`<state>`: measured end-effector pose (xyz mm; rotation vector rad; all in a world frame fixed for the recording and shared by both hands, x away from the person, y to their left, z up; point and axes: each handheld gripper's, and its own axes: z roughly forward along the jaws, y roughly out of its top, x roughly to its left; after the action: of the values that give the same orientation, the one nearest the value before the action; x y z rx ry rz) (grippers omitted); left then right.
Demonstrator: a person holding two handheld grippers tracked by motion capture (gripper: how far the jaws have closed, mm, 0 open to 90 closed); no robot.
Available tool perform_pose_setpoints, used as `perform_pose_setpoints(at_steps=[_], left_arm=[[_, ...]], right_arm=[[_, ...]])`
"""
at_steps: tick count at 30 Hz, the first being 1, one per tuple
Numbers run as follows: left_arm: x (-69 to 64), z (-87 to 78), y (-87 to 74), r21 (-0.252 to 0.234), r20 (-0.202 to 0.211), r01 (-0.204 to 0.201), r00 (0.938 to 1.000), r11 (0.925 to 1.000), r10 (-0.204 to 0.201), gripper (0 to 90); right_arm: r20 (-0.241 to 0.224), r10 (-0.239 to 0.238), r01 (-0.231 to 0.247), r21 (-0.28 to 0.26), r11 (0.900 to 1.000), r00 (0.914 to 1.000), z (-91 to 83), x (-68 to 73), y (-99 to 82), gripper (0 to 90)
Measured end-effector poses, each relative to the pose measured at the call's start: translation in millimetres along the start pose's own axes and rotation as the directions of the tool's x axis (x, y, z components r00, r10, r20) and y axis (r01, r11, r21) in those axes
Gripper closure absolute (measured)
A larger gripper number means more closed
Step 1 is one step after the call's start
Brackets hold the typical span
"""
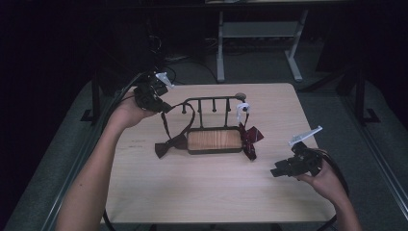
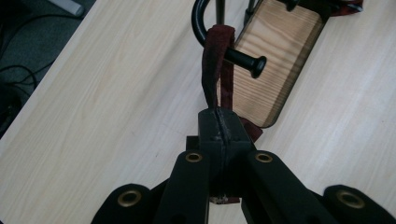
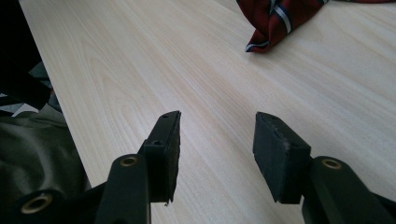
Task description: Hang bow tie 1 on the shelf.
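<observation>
The strap (image 2: 212,65) of a dark bow tie is seen in the upper middle of the left gripper view, looped over a black peg (image 2: 245,59) of the rack and pinched at its lower end between the closed pads of the left tool (image 2: 219,128). In the high view the same strap (image 1: 165,122) runs from the left tool (image 1: 163,107), held up at the upper left of the counter (image 1: 202,192), down to the bow tie (image 1: 166,147), which lies on the counter just left of the rack's wooden base (image 1: 214,139). The rack (image 1: 211,100) is placed at the centre of the frame, its black bar with several pegs raised above the base.

A second bow tie (image 1: 250,137), dark red with stripes, is seen touching the right end of the base, with a white band (image 1: 242,108) hung from the right end of the bar. In the right gripper view a corner of this red bow tie (image 3: 280,18) is shown at the upper right.

The right tool (image 1: 278,172) is held low at the lower right of the counter, well apart from the rack. In the right gripper view its pads (image 3: 280,149) are spread wide, with bare counter (image 3: 140,70) between them and nothing gripped.
</observation>
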<state>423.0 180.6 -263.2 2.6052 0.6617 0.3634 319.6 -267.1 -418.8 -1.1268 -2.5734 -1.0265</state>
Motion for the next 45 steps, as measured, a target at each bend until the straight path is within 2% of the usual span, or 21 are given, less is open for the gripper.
perform_pose_setpoints(at_steps=[5,12,19,24,26,29,37,41,45], left_arm=[[0.9,4.3,1.0,0.014,-0.007,0.001,1.0000,0.9999,-0.001,89.9],[4.5,9.2,-2.8,0.043,-0.025,0.023,0.9994,0.9988,-0.022,89.7],[6.8,9.7,-3.4,0.044,-0.037,0.037,0.9987,0.9983,-0.035,89.7],[8.6,12.3,-2.8,0.046,-0.041,0.043,0.9983,0.9980,-0.041,88.2],[9.4,12.6,-2.5,0.045,-0.041,0.037,0.9986,0.9983,-0.035,86.4],[9.3,12.3,-2.8,0.045,-0.045,0.038,0.9983,0.9983,-0.036,83.2],[6.4,10.7,-4.1,0.048,-0.028,0.025,0.9993,0.9985,-0.024,81.1],[3.7,9.3,-4.7,0.047,-0.038,0.008,0.9993,0.9989,-0.006,80.2],[1.9,6.9,-8.8,0.032,-0.042,0.016,0.9990,0.9994,-0.015,79.7]], right_arm=[[-0.004,0.001,-0.001,0.008,1.0000,1.0000,1.1,-0.6,1.3,51.3],[0.001,-0.004,0.004,0.011,0.9999,1.0000,2.4,0.6,3.1,51.3],[0.003,-0.020,0.020,0.006,0.9998,0.9998,2.7,1.5,3.7,51.3],[0.001,-0.012,0.012,0.011,0.9999,0.9999,3.7,1.5,4.2,51.3],[0.001,-0.017,0.017,0.008,0.9998,0.9998,4.4,-0.3,4.4,51.3],[-0.001,0.000,0.000,0.015,0.9999,1.0000,4.6,-0.1,4.0,51.3],[0.000,0.003,-0.003,0.011,0.9999,1.0000,4.1,-2.5,2.0,51.0],[0.007,0.008,-0.008,0.006,1.0000,1.0000,4.3,-4.2,0.9,50.2],[0.017,0.014,-0.014,-0.003,0.9999,0.9998,1.8,-4.1,0.4,49.6]])
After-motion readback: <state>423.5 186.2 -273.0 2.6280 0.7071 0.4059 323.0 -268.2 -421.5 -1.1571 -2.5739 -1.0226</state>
